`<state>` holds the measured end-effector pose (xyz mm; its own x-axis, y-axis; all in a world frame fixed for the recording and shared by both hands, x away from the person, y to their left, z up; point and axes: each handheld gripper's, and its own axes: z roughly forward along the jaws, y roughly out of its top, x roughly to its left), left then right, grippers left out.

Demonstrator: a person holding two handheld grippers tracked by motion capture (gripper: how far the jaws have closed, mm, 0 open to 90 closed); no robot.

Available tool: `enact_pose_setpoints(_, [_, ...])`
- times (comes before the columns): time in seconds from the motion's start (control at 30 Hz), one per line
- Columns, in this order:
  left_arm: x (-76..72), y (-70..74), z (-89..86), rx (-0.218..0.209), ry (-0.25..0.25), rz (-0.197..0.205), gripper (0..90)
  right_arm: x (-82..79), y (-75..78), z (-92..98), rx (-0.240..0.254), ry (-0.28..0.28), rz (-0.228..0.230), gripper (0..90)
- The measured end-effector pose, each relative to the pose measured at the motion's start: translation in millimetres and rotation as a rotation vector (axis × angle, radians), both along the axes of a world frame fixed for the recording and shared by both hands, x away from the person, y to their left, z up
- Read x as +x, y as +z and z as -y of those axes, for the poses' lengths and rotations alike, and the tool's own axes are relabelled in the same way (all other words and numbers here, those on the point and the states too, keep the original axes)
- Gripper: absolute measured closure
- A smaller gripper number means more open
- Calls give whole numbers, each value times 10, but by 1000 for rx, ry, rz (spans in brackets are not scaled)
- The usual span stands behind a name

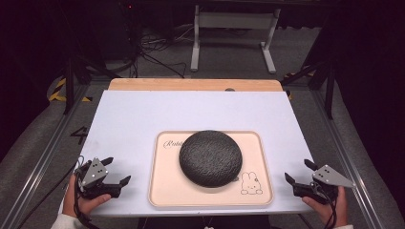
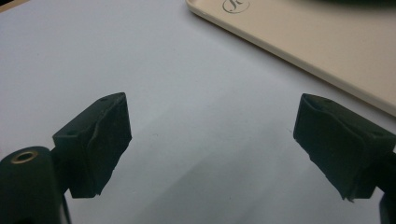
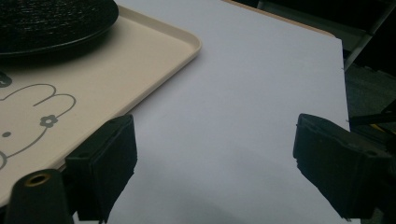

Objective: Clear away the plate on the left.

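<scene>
High view alone shows tray (image 1: 165,191) carrying whole dark disc (image 1: 210,157).

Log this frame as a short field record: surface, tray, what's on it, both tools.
surface: white table, wooden strip along the far edge
tray: cream tray, rabbit drawing at its near right corner
on tray: round black textured disc
left tool: open, empty, left of the tray
right tool: open, empty, right of the tray

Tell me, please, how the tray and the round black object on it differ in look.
The tray is cream, rectangular, smooth and flat, with a rabbit drawing; the round black object is dark, circular, rough-textured and domed. The tray is wider, showing bare on all sides of the object. Both lie on the white table.
</scene>
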<state>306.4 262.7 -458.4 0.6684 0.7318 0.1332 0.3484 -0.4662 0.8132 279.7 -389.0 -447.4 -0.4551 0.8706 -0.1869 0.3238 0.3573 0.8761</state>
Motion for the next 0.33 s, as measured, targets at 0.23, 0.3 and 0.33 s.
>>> enact_pose_setpoints(0.23, [4, 8, -11, -19, 0, 2, 122, -3, -6, -1, 0, 1, 1, 142])
enact_pose_setpoints(0.3, [6, 11, -6, -27, 1, -4, 123, -2, -7, 2, 1, -2, 0, 142])
enact_pose_setpoints(0.33, [10, 12, -5, -29, -2, -4, 122, -2, -8, 4, 2, -2, 0, 142])
